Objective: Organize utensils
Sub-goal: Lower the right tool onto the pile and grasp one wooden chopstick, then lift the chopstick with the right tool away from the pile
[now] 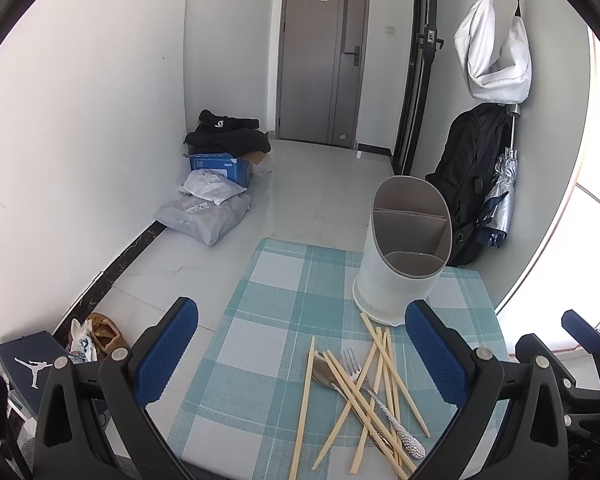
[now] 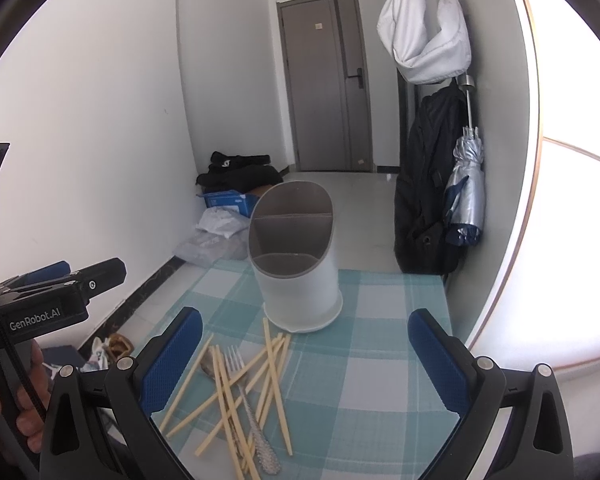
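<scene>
Underfoot, pale glossy floor tiles (image 1: 332, 184) run back to a grey panelled door (image 1: 320, 60) at the far end of a narrow white-walled room. Close by stands a small counter covered with a teal-and-white checked cloth (image 1: 260, 344). On it, toward the far right, a white oval plastic utensil holder with a grey divided insert (image 1: 400, 256) stands upright, its compartments bare. Just in front of it lies a loose heap of pale wooden chopsticks (image 1: 374, 392), crossed over one another, with a silver metal fork with a textured handle (image 1: 376, 400) and a silver spoon (image 1: 324, 368) partly buried under them; one chopstick's tip reaches the holder's base.

Along the left wall a blue cardboard box (image 1: 220, 168) sits under a heap of black clothing (image 1: 228, 136), with grey plastic parcels (image 1: 204, 216) in front of it. Nearer, on the floor beside the counter, are a tan shoe (image 1: 106, 336) and a dark box printed with a white jumping figure (image 1: 28, 364). On the right wall a white bag (image 1: 492, 56) hangs above a black backpack (image 1: 468, 184) and a folded silver umbrella (image 1: 500, 200).

Both pairs of blue-padded tongs are spread wide and grip nothing: the left tongs (image 1: 300, 356) hover over the counter's near left part, the right tongs (image 2: 304, 360) above the heap and bare cloth. A hand (image 2: 8, 396) shows at the right view's left edge
</scene>
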`<state>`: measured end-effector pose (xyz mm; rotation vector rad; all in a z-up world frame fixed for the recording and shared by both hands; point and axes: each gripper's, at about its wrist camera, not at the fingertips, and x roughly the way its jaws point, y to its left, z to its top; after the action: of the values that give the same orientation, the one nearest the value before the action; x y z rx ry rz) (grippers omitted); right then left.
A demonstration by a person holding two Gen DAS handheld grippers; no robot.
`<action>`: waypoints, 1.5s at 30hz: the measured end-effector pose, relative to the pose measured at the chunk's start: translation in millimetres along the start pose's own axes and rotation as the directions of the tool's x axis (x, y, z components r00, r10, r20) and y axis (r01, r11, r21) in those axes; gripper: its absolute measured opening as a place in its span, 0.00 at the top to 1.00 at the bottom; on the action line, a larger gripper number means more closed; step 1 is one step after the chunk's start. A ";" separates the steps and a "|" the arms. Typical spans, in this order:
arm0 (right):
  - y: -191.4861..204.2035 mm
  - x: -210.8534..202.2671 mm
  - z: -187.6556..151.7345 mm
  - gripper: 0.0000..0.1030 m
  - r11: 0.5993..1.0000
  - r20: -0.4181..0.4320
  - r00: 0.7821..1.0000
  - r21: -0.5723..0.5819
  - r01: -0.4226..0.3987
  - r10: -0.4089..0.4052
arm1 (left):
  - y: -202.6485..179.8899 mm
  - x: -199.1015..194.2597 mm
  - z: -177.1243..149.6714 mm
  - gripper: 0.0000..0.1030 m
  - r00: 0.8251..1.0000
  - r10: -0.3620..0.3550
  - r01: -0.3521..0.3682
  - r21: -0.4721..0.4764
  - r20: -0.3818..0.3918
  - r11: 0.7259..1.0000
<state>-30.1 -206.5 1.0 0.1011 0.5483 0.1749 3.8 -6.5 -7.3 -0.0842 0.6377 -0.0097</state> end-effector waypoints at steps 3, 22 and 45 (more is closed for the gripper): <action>0.6 2.2 -0.8 0.00 1.000 -0.010 1.000 0.000 0.000 0.000 | 0.1 1.5 0.0 0.01 1.000 -0.008 0.008 -0.001 -0.011 1.000; 27.7 108.3 -10.4 0.12 0.988 -0.313 0.947 -0.112 -0.106 0.066 | 48.4 57.4 -15.8 0.01 0.943 -0.125 0.084 -0.144 -0.308 0.986; 64.2 204.3 -42.6 0.95 0.981 -0.439 0.896 -0.191 -0.029 -0.060 | 91.6 94.9 -16.1 0.01 0.893 -0.173 0.048 -0.295 -0.414 0.954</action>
<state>110.0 -102.2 -130.1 -0.1383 0.9862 0.2370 68.9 80.3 -84.1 -0.4010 1.0837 -0.0518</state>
